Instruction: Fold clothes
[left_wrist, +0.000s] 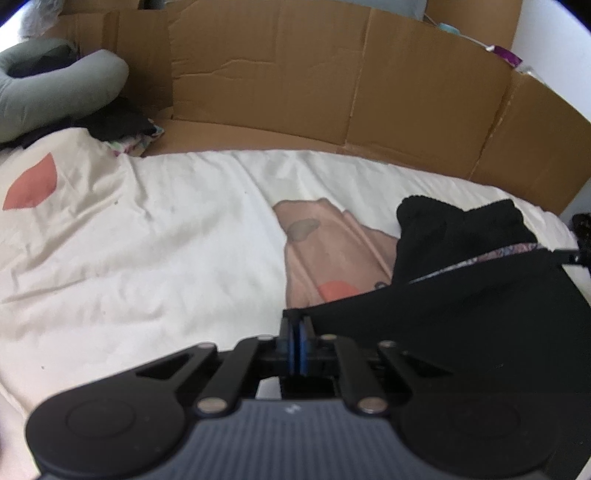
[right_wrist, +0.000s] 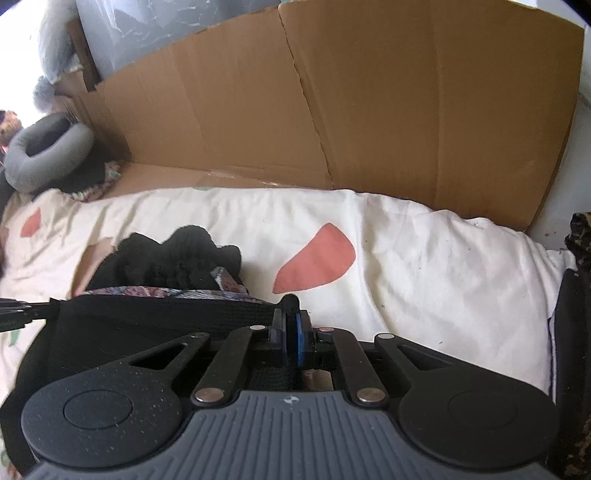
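Black garment (left_wrist: 461, 325) lies on the white bedding (left_wrist: 147, 258), its near edge stretched left-right between the left gripper (left_wrist: 295, 325) and right gripper (right_wrist: 290, 314), each pinching a corner.

Two close wrist views — shared bed (left_wrist: 147, 258)

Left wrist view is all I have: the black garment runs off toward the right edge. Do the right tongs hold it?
Observer: Yes. The right tongs are shut on the end of the garment, at its band.
Operator: What lies just beyond those tongs?
Observer: A coral patch printed on the sheet, just past the tips and to the right of the garment.
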